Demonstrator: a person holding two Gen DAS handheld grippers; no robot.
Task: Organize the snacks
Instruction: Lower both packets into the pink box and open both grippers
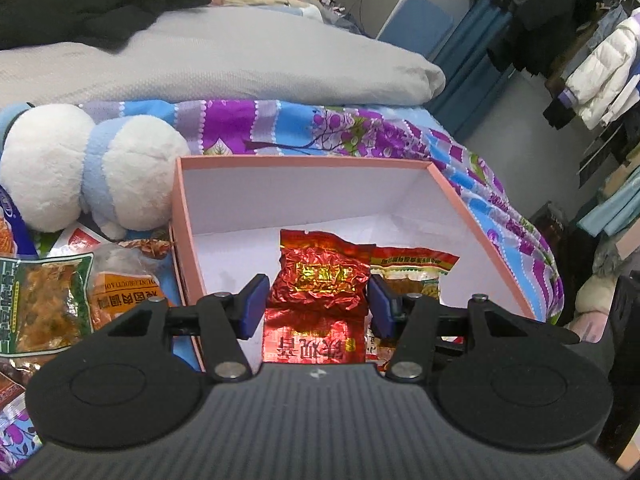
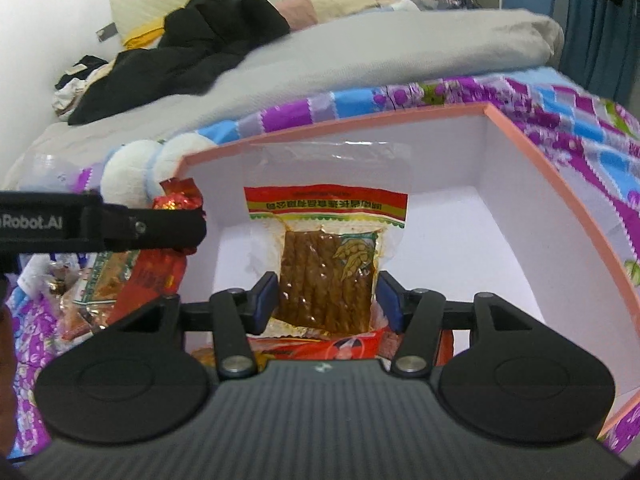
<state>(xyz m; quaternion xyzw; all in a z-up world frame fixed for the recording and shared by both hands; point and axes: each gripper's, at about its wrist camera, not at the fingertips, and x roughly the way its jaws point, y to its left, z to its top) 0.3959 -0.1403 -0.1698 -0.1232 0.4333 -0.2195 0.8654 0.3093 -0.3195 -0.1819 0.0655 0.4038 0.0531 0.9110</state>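
Tongs both loaded over the pink box point(image 1: 480, 236) on the bed: our left tongs point(image 1: 316, 304) are clamped mid-width on a red foil pack point(image 1: 320, 276), our right tongs point(image 2: 326, 300) on a clear pack of brown sticks point(image 2: 328, 276), both packs w/in the box walls. Risk, as we judge it: letting go too high, a pack snags the rim & flops out toward the plush toy point(image 1: 92, 168) side. Far half of the box floor is free; near side already has packs.
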